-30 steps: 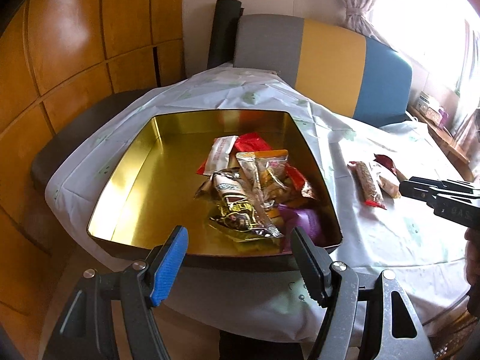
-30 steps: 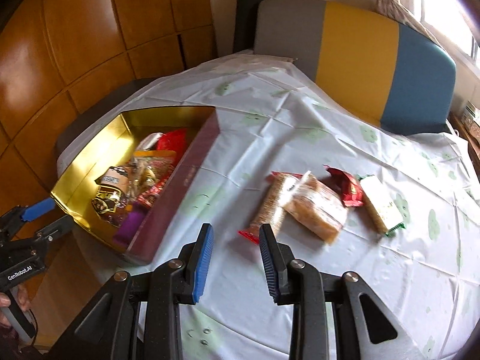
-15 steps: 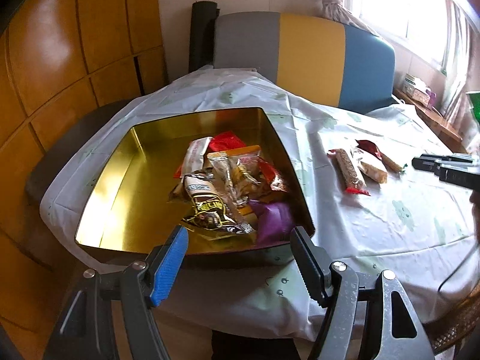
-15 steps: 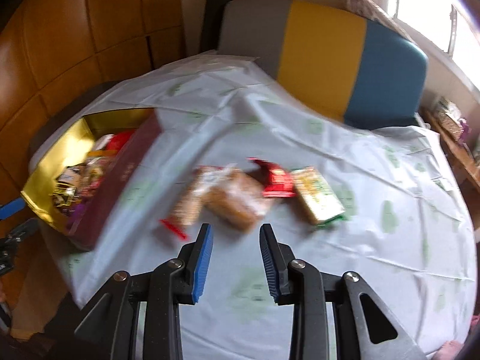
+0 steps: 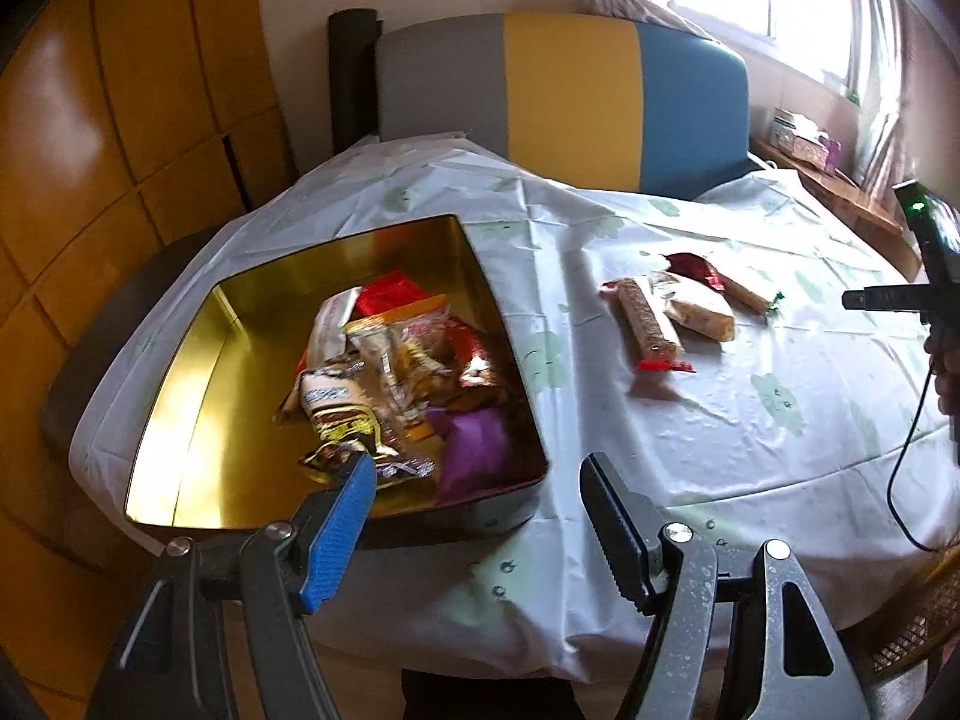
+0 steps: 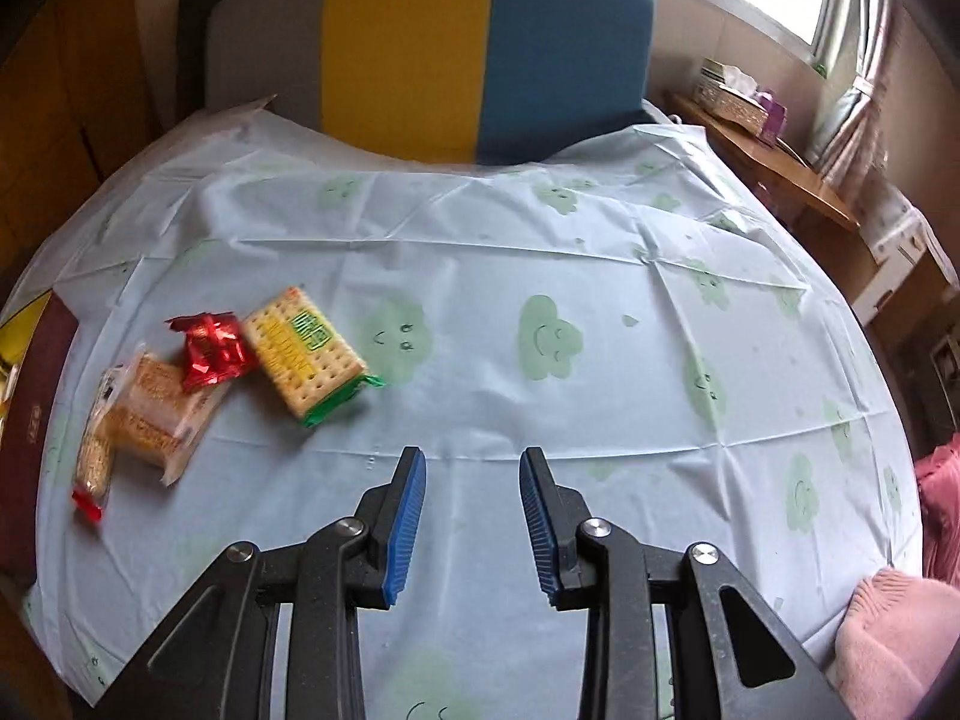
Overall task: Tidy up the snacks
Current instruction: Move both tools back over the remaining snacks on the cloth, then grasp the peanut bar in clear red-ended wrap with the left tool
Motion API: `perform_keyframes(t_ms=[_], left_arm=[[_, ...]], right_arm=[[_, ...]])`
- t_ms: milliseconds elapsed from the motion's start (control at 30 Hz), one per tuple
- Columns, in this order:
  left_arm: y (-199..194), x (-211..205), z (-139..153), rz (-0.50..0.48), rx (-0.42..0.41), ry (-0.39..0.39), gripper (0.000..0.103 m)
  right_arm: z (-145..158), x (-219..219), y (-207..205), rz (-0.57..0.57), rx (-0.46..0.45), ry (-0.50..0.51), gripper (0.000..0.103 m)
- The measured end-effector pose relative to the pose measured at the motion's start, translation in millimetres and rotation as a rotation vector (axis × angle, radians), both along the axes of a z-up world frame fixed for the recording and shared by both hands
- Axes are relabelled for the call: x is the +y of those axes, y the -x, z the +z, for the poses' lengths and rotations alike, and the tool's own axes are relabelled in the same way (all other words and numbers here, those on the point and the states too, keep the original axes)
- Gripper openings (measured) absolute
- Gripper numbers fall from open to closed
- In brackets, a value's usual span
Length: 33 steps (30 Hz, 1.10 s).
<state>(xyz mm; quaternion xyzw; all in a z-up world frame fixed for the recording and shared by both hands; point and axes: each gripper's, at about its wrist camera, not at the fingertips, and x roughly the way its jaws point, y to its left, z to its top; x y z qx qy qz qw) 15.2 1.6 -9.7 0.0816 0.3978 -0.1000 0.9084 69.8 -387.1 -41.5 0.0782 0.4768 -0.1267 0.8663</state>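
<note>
A gold tin (image 5: 180, 396) on the table's left holds a heap of wrapped snacks (image 5: 384, 372), with a purple packet (image 5: 474, 444) at its near right corner. My left gripper (image 5: 477, 462) hangs open and empty over that corner. To the tin's right lie a cracker packet (image 6: 306, 354), a red foil packet (image 6: 213, 351), a clear packet of golden cakes (image 6: 159, 414) and a long bar (image 6: 93, 462). My right gripper (image 6: 473, 453) hovers over bare cloth to their right, its jaws a narrow gap apart with nothing between. The left wrist view shows that gripper (image 5: 849, 300) at its right edge.
A pale cloth with green smiling clouds (image 6: 540, 240) covers the round table. A grey, yellow and blue chair back (image 5: 564, 96) stands behind it, wooden panels (image 5: 120, 120) to the left. A side shelf with a tissue box (image 6: 738, 102) is at the far right, a pink sleeve (image 6: 888, 630) near.
My right gripper has swung to the right: the loose snacks slid from the middle to the left of its view and the tin nearly left it. My left gripper drifted right along the tin's near edge.
</note>
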Motion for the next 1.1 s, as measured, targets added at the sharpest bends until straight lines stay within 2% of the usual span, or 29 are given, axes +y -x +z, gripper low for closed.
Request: perform_keyframes(t_ms=[100,533,1100], left_arm=[[0,-12,1,-0.027,-0.001,-0.012,0.071],[0,-56,3,-0.138,0.002,-0.047,0.071],[-17,-100,0,-0.233,0.011,-0.073,0.071]], right_arm=[[-2,0,-2,-0.003,0.025,0.014,0.033],[9,-2,4,-0.021,-0.016,-0.001,0.033],[16,-3,6,-0.016,-0.045,-0.030,0.033]])
